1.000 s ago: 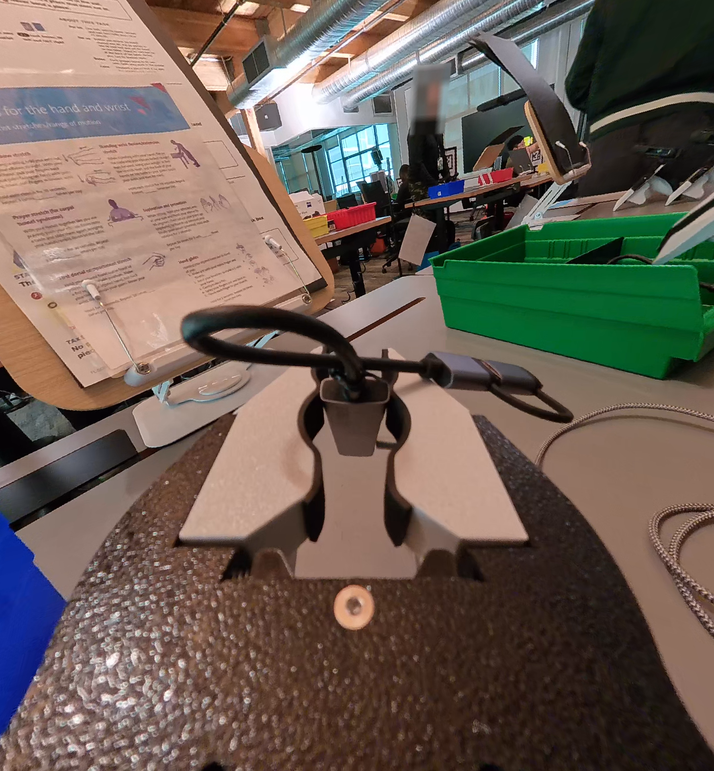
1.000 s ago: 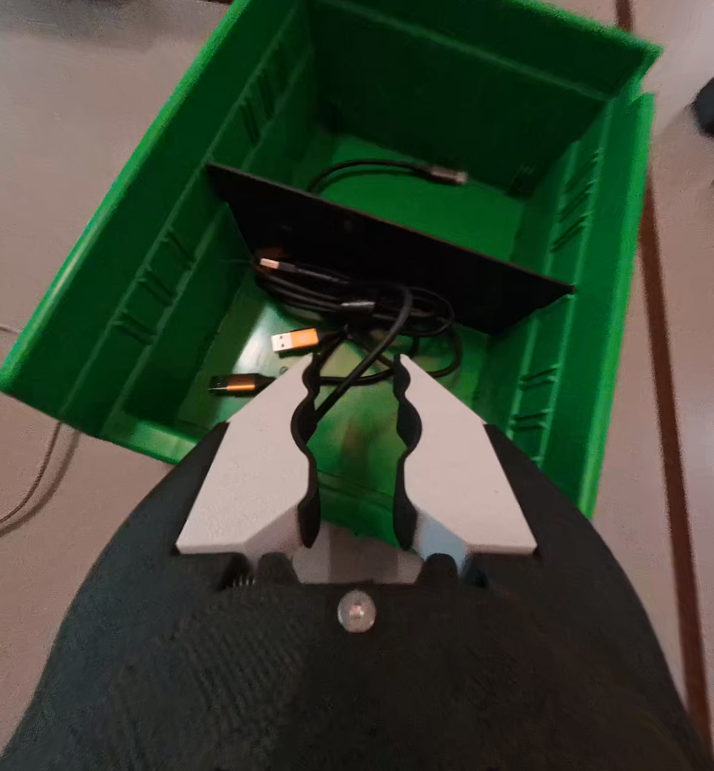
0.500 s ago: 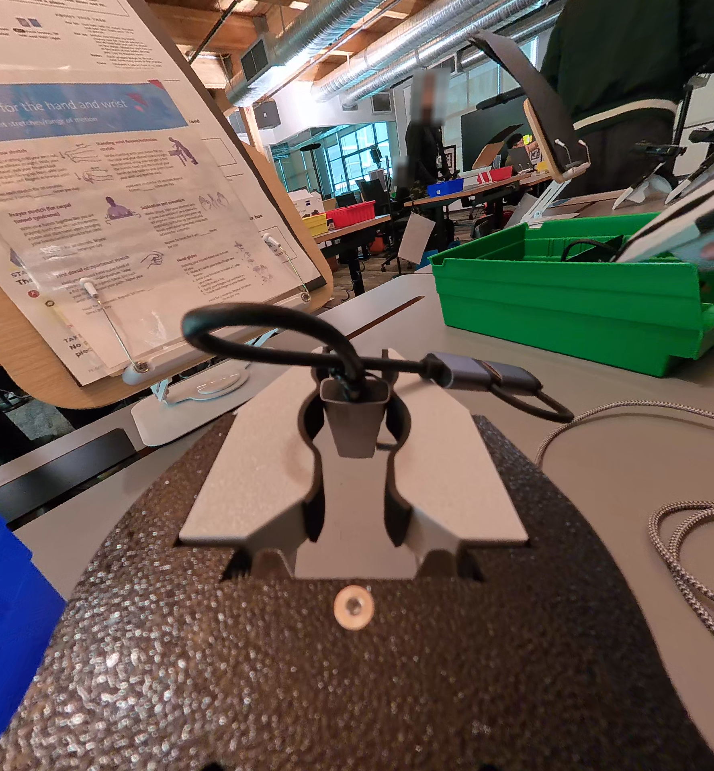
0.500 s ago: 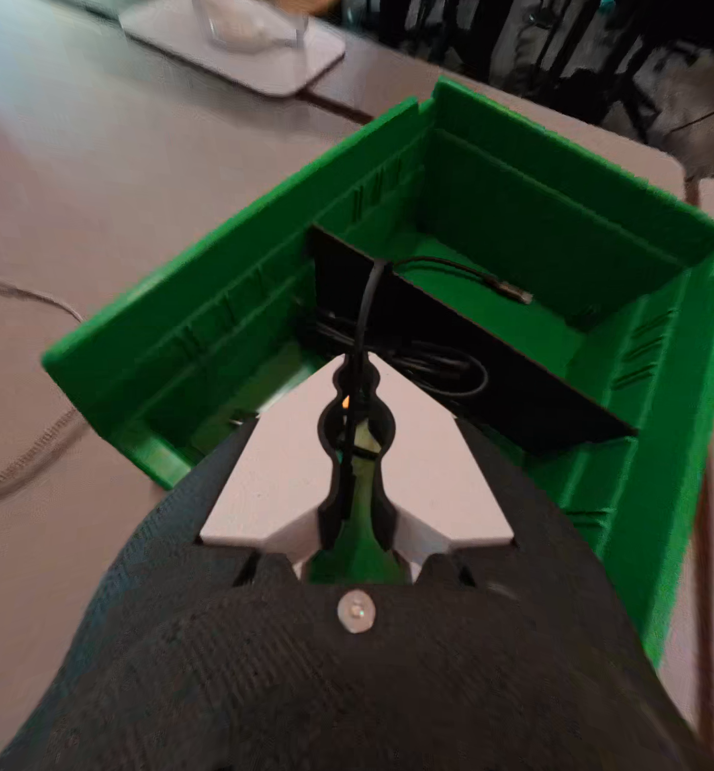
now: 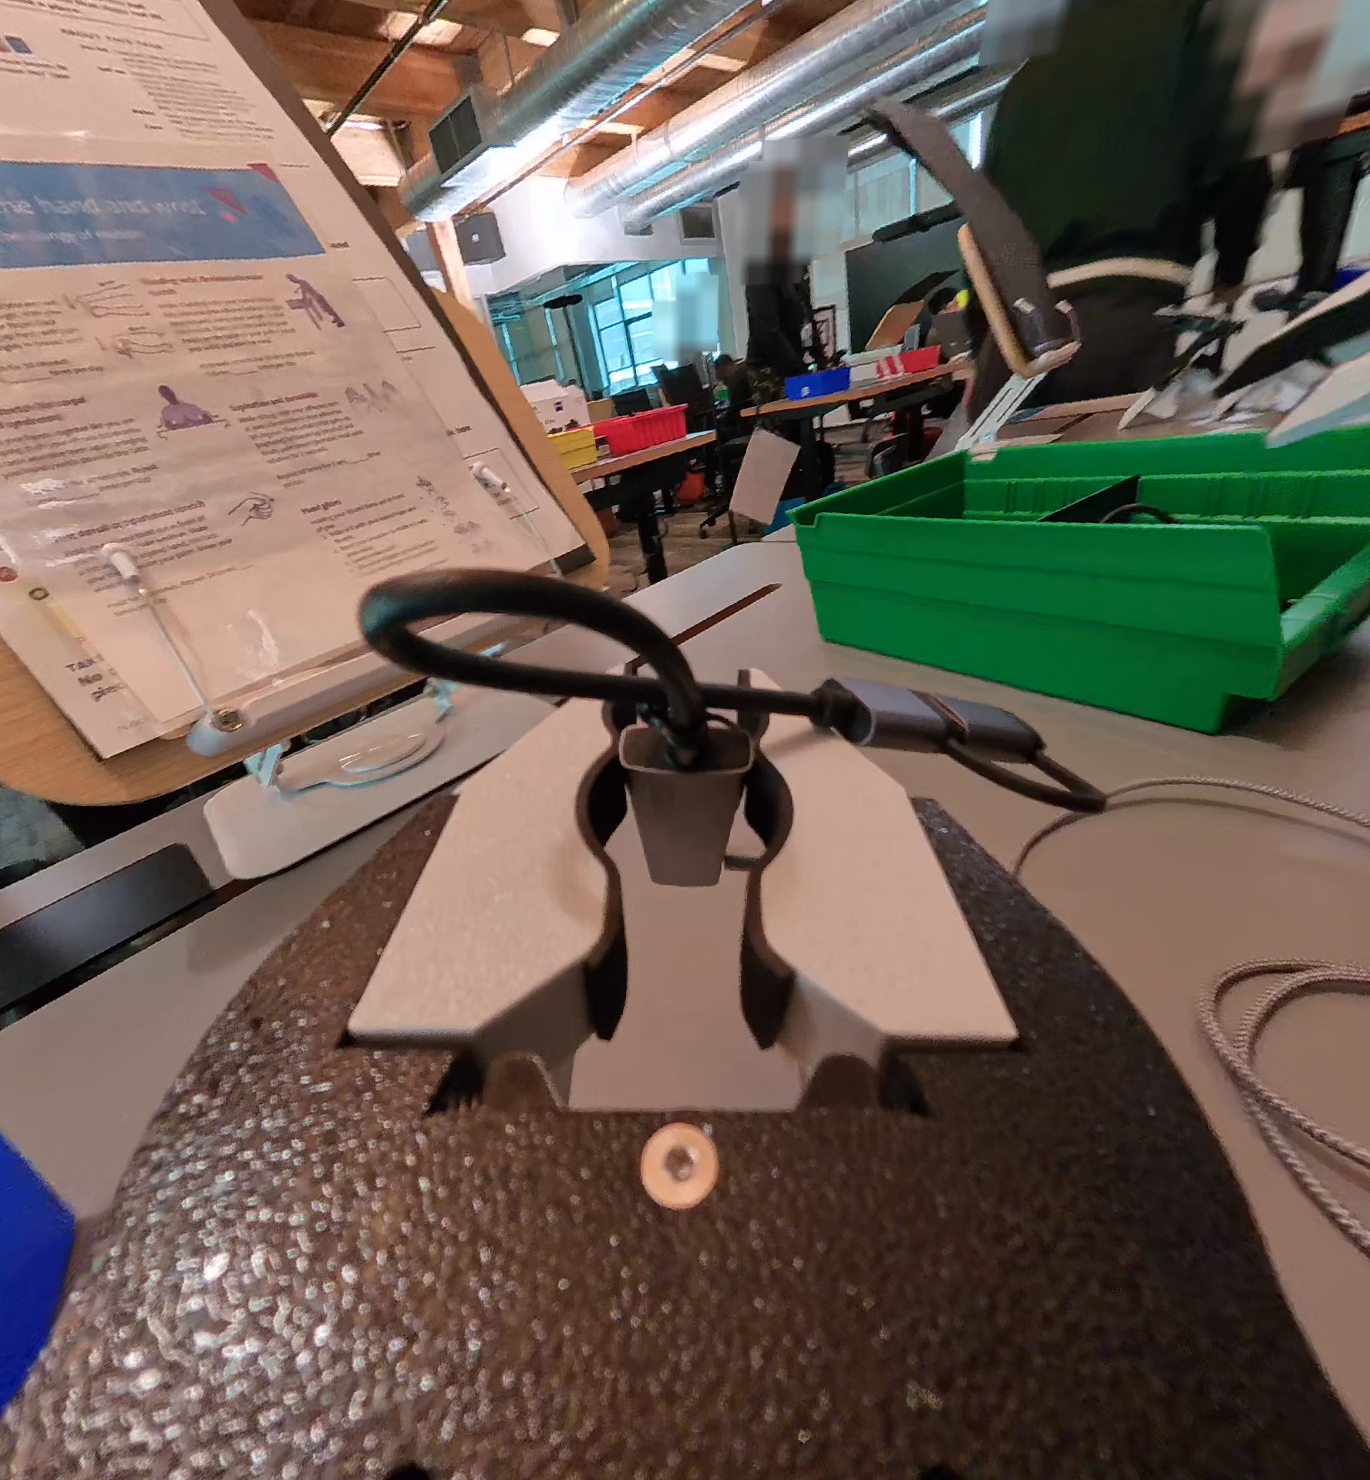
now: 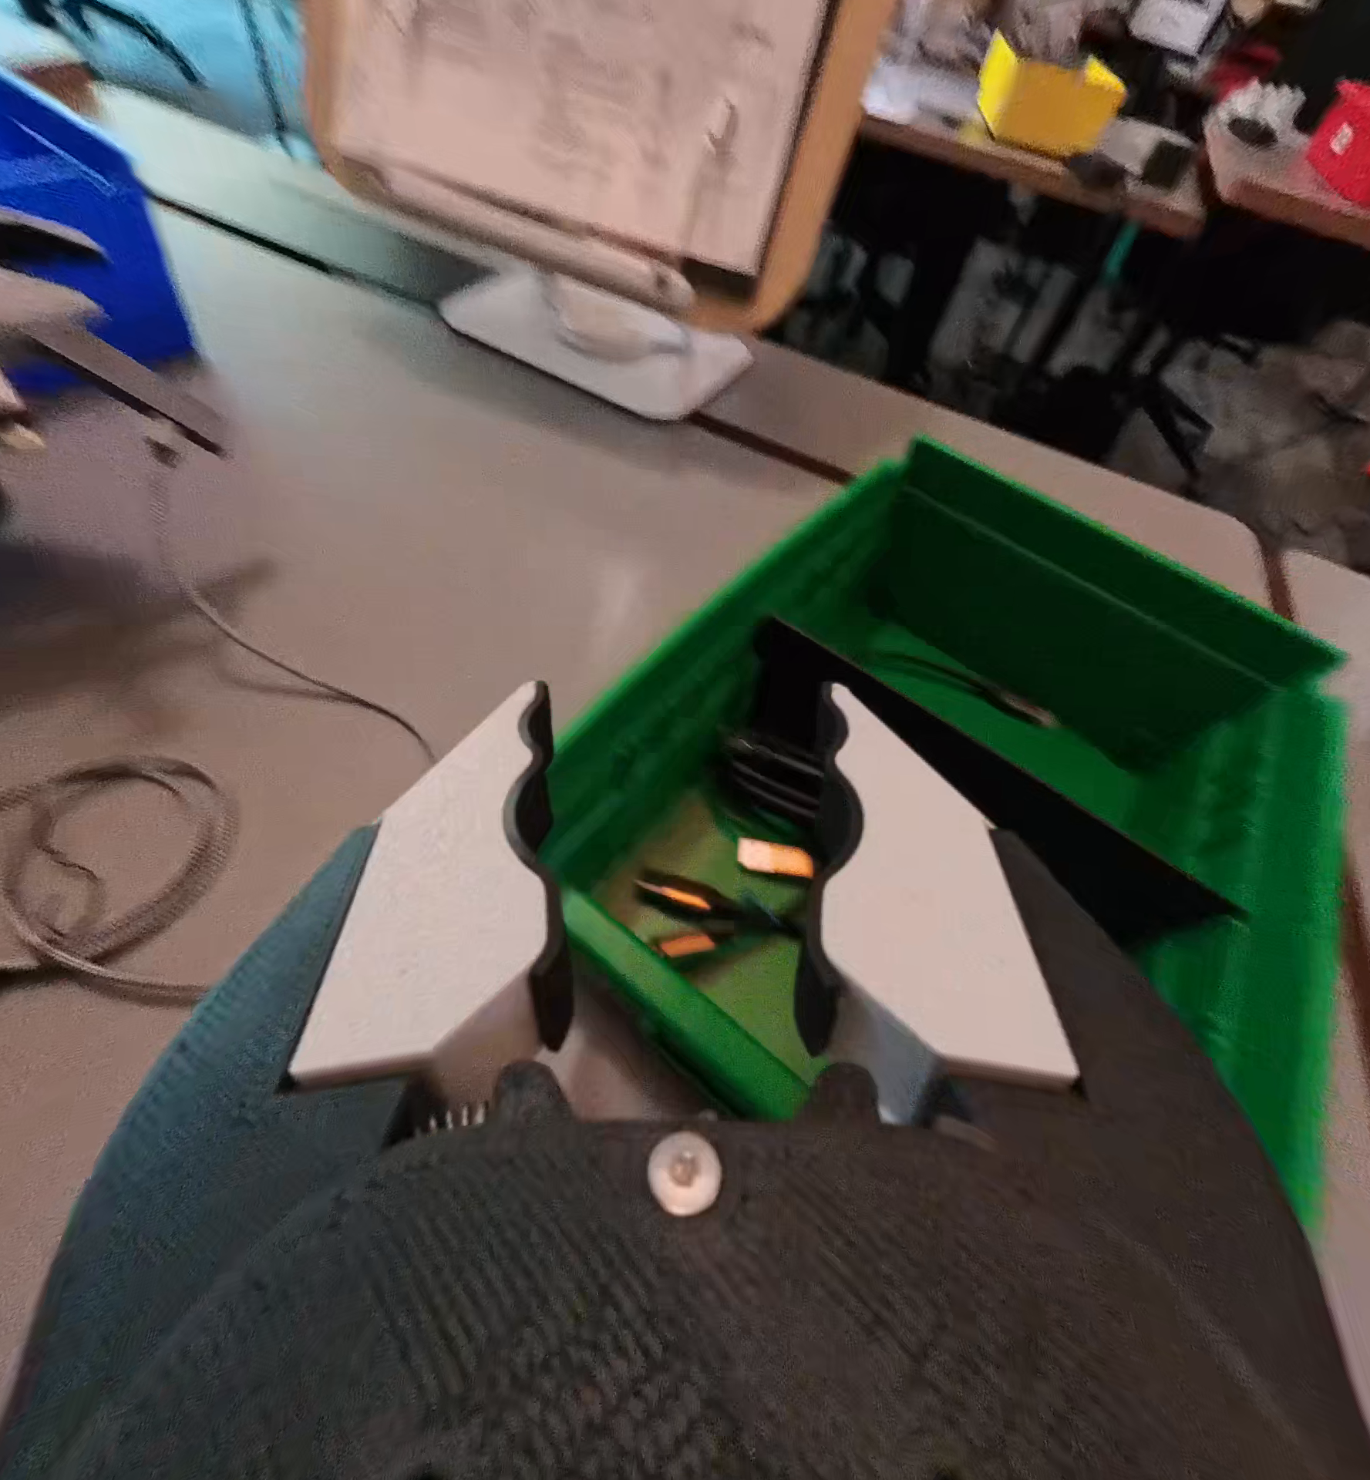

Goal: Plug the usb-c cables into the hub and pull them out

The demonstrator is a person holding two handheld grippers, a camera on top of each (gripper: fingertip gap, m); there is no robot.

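1. Left claw point(image 5: 683, 725) clamped on grey hub point(image 5: 683, 809), held upright between the jaws, above the grey desk point(image 5: 1146, 865).
2. Black hub lead point(image 5: 505, 633) looped up from hub top, ending at grey connector point(image 5: 930, 717) just right of the claw tips.
3. Thin black loop point(image 5: 1050, 781) hanging from that connector, near the desk.
4. Braided grey cable point(image 5: 1306, 1065) coiled on desk at right, well apart from hub.
5. Right claw point(image 6: 683, 721) spread wide, nothing between jaws, hovering over near end of green bin point(image 6: 1242, 881).
6. Black divider point(image 6: 986, 769) across the bin, splitting it in two compartments.
7. Near compartment: black usb-c cables point(image 6: 769, 769) bundled, orange-toned plugs point(image 6: 773, 861) lying on bin floor.
8. Far compartment: one more dark cable point(image 6: 978, 689), blurred.
9. Document stand point(image 5: 185, 384) with printed sheet behind the left claw, on white base point(image 5: 329, 793).
10. Blue bin point(image 6: 49, 232) at far left in right wrist view; same view heavily motion-blurred.
11. Left wrist view: green bin sat right of the stand, well beyond the hub.
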